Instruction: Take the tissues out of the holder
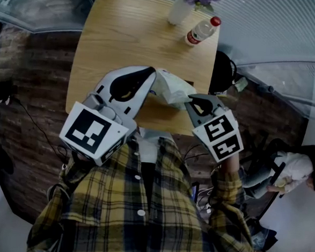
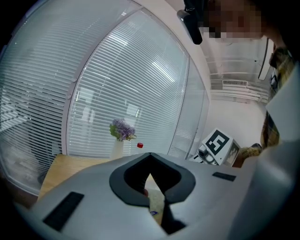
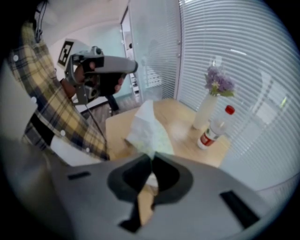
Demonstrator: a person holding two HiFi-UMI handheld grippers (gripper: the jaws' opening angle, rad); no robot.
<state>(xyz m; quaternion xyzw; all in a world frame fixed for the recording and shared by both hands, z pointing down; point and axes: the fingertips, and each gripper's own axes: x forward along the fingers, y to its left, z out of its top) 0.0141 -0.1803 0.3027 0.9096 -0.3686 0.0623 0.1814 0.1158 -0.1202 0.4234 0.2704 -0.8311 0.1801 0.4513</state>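
A crumpled white tissue hangs over the near edge of the wooden table, between my two grippers. My right gripper is shut on its lower right end. In the right gripper view the tissue stands up out of the closed jaw tips of the right gripper. My left gripper is raised at the tissue's upper left end, and in the left gripper view its tips meet with no tissue showing beyond them. I cannot make out the holder; a pale piece with a blue mark shows through the slit behind the left jaws.
A white vase of purple flowers and a red-capped bottle stand at the table's far right corner. A dark chair sits at the table's right side. Another person sits low on the right, on the floor side.
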